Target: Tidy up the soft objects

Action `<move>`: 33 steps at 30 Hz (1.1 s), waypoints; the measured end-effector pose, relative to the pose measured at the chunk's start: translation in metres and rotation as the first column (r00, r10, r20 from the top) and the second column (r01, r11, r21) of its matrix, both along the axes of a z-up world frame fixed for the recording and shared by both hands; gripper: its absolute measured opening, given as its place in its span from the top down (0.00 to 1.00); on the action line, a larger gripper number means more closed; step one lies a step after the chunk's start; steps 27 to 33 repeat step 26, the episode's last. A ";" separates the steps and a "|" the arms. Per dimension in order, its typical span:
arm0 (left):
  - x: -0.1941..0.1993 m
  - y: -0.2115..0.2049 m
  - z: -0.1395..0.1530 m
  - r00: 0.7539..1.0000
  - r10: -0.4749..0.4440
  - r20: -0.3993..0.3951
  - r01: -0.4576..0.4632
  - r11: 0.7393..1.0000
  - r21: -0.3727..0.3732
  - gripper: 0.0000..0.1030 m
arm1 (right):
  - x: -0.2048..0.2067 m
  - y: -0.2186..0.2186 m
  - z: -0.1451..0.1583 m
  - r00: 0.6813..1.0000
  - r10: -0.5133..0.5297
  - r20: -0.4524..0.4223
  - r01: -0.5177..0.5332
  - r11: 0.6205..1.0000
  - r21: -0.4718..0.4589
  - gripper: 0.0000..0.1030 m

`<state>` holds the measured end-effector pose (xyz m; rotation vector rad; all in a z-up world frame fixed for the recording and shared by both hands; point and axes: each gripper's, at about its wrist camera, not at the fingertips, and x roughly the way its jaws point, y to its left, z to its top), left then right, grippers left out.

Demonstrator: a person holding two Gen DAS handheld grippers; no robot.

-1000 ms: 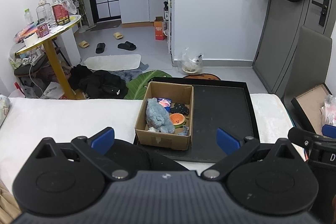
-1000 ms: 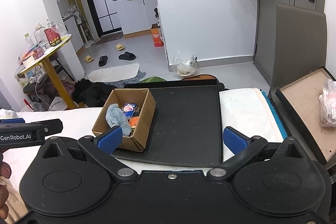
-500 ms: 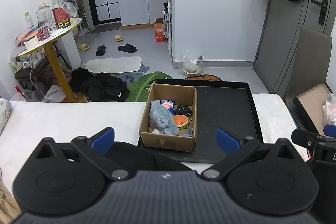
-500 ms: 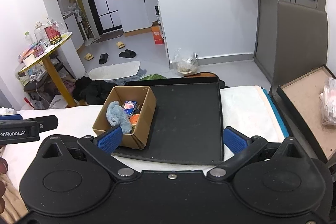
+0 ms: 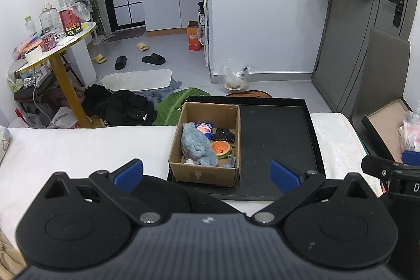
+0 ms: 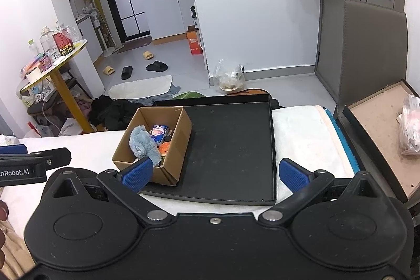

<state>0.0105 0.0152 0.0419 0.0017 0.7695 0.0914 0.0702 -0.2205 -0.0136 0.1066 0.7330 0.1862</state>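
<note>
Left claw [image 5: 206,176] is seen at the bottom of the left wrist view, blue pads [image 5: 128,175] spread wide apart, nothing held. Right claw [image 6: 214,173] is seen at the bottom of the right wrist view, likewise spread wide, empty; its left pad [image 6: 137,175] overlaps the near corner of the box in the frame. Part of the other gripper is seen at the left edge of the right view and the right edge of the left view.

Just beyond the claws, a white bed cover [image 5: 78,148] is spread across the mid frame. A black tray [image 5: 275,138] is laid on it, centre frame. A cardboard box [image 5: 204,172] is set in the tray's left half; the right half is bare. Inside the box are packed the soft objects: a grey-blue plush [image 5: 197,146] along the left side, an orange burger toy [image 5: 220,148] right of it, a black soft piece [image 5: 223,134] behind that, and a blue packet [image 5: 203,127] at the far end.

At right, an open brown-lined case [image 6: 380,133] with a plastic bag [image 6: 409,125] is seen. Farther off, upper left, a round yellow tabletop [image 5: 52,43] carries bottles; slippers [image 5: 153,59] are left on the floor; a grey door [image 5: 367,30] is at upper right.
</note>
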 end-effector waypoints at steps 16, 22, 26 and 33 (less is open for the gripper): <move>0.000 0.003 -0.004 1.000 -0.002 -0.002 0.002 1.000 -0.009 0.01 | 0.003 0.004 -0.004 1.000 0.017 -0.013 -0.017 1.000 -0.002 0.00; 0.000 0.003 -0.008 1.000 -0.005 0.000 0.005 1.000 -0.011 0.01 | 0.005 0.004 -0.008 1.000 0.010 -0.021 -0.010 1.000 -0.006 0.00; 0.003 0.002 -0.010 1.000 -0.014 -0.008 0.013 1.000 -0.006 0.01 | 0.006 0.004 -0.010 1.000 0.005 -0.025 -0.006 1.000 -0.012 0.00; 0.003 0.002 -0.010 1.000 -0.014 -0.008 0.013 1.000 -0.006 0.01 | 0.006 0.004 -0.010 1.000 0.005 -0.025 -0.006 1.000 -0.012 0.00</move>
